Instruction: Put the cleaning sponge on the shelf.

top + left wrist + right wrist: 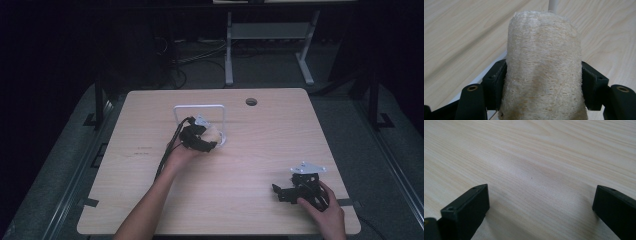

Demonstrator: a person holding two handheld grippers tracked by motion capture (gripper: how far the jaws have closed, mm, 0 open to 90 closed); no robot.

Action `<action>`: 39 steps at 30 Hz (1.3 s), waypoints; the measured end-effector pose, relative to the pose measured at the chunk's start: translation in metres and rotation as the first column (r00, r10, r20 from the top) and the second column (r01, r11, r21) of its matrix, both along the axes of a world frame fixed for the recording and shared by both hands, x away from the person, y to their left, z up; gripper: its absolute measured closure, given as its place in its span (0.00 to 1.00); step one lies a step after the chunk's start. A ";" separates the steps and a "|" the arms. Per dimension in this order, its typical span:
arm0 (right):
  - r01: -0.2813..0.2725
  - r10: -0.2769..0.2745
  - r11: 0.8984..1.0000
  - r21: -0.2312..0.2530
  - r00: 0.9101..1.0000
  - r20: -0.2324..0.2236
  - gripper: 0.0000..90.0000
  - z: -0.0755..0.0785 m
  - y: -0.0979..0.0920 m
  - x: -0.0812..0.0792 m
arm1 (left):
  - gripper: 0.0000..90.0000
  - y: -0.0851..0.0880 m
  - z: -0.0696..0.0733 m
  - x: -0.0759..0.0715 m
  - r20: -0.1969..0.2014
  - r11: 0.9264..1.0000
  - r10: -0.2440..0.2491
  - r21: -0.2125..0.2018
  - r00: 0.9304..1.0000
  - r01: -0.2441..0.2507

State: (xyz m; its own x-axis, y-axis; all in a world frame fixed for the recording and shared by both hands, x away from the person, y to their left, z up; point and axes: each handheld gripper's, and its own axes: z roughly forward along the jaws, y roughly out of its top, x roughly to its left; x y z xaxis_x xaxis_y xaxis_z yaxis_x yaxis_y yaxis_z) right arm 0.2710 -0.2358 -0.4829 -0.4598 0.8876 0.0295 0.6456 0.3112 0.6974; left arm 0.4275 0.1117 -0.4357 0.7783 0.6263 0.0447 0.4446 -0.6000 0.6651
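A pale, fibrous loofah sponge (544, 65) stands between the jaws of my left gripper (544, 80), whose pads press on both its sides. In the high view the left gripper (202, 141) holds the loofah (213, 134) just in front of a white wire rack (200, 107) near the table's middle. My right gripper (281, 194) rests low over the wooden table (260, 145) at the front right. Its jaws stand wide apart over bare wood, and the right gripper (540, 205) has nothing between them.
A round cable hole (251, 102) sits near the table's far edge. A white rod of the rack (553, 5) rises behind the loofah. Beyond the table are a white desk frame (270, 35) and dark floor with cables.
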 end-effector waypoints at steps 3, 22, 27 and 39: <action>-0.001 0.001 1.000 0.000 1.000 0.001 0.01 0.000 0.000 0.000 | 0.36 -0.001 -0.002 0.002 -0.002 1.000 -0.001 0.006 1.000 0.001; 0.000 0.000 1.000 0.000 1.000 0.000 0.01 0.000 0.000 0.000 | 0.34 -0.006 -0.007 0.009 -0.008 0.999 -0.008 0.052 1.000 0.009; 0.000 0.000 1.000 0.000 1.000 0.000 0.01 0.000 0.000 0.000 | 0.34 -0.007 -0.010 0.010 -0.016 0.999 0.003 0.054 1.000 -0.003; 0.000 0.000 1.000 0.000 1.000 0.000 0.01 0.000 0.000 0.000 | 0.27 -0.003 -0.006 0.011 -0.026 0.999 0.027 0.026 0.999 -0.026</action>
State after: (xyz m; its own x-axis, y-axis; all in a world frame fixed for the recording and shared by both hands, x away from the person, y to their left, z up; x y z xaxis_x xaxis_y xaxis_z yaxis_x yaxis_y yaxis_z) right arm 0.2710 -0.2358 -0.4829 -0.4593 0.8878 0.0299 0.6460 0.3107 0.6972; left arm 0.4381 0.1085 -0.4412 0.7628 0.6454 0.0406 0.4774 -0.6044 0.6378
